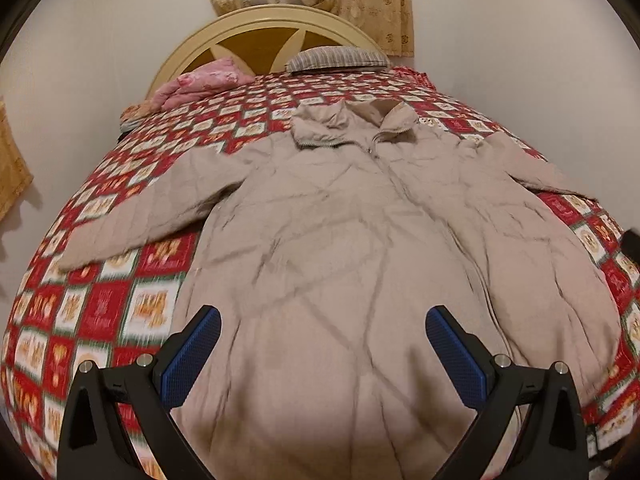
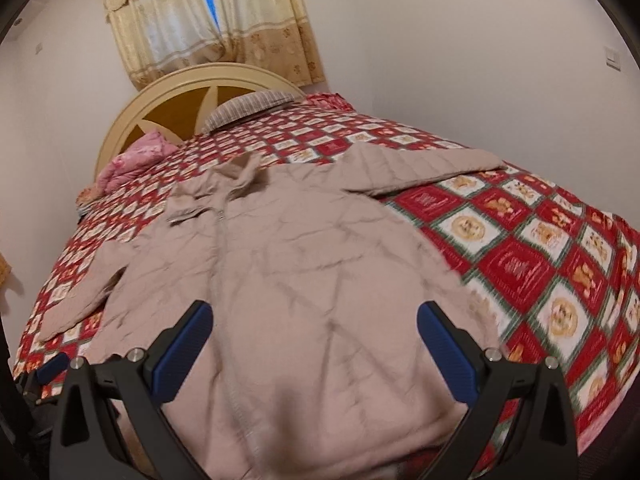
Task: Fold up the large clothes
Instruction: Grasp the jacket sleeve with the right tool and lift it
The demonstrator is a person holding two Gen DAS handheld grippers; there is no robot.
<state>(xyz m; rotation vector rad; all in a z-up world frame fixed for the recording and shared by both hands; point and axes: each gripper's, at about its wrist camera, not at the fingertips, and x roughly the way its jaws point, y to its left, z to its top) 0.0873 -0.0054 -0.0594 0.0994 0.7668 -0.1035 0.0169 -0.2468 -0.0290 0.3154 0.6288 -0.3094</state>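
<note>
A beige quilted zip-front jacket [image 1: 360,216] lies spread flat on the red-and-white checked bedspread [image 1: 100,312], collar toward 12 o'clock. The left gripper [image 1: 323,332] and right gripper [image 2: 315,326] hang over its hem at 6 o'clock, both spread wide and holding nothing.

Dim warm indoor light, soft and even. Motion blur smears the near bedspread [image 1: 104,312] and jacket [image 2: 304,280] in both views. Heavy fisheye bending, black vignette corners. Blue daylight slit between far curtains [image 2: 208,20]. Faint shadows on left wall.
</note>
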